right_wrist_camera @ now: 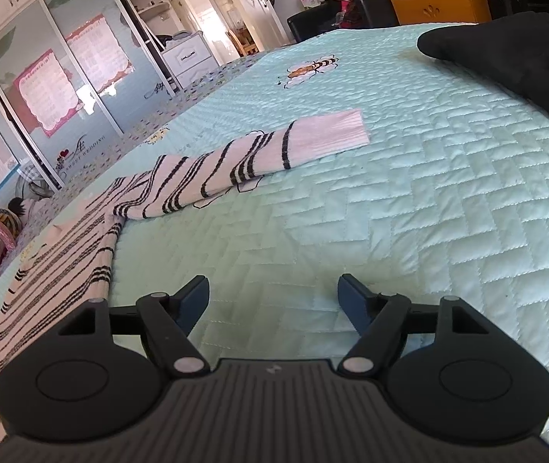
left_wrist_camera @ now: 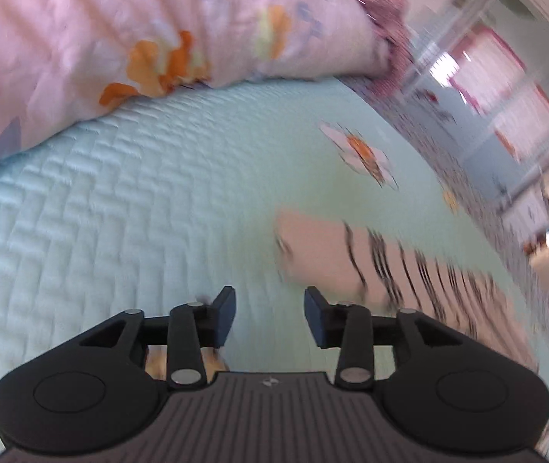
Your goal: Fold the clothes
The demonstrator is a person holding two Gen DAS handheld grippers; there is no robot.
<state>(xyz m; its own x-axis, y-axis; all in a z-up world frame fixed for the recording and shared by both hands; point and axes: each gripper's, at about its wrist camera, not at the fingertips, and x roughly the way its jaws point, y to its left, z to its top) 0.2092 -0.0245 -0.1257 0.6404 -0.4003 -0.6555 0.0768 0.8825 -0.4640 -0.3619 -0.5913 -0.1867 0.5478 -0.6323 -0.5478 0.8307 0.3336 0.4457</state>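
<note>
**One striped sweater spread on the bed, both tongs apart**

One pink sweater with black stripes (right_wrist_camera: 182, 181) lies flat on the pale green quilted bedspread (right_wrist_camera: 409, 200). In the right wrist view its body runs along the left side of the bed, and one sleeve reaches away from it, up and to the right; the plain ribbed cuff (right_wrist_camera: 332, 135) is the sleeve's far end. The sleeve's long axis slants across the quilt toward the bed's middle. In the left wrist view, which is blurred, the same cuff (left_wrist_camera: 313, 247) points up and left, the striped part trailing off to the lower right.

The right tongs (right_wrist_camera: 273, 301) hover over bare quilt just right of the sweater's body, jaws wide apart and nothing between them. The left tongs (left_wrist_camera: 270, 316) stand partly apart over the quilt, just left of the sleeve, gripping nothing.

A folded black garment (right_wrist_camera: 513, 61) lies at the far right of the bed, well apart from the sweater. A pink floral duvet (left_wrist_camera: 120, 38) is heaped along the bed's edge, in the left wrist view.
</note>
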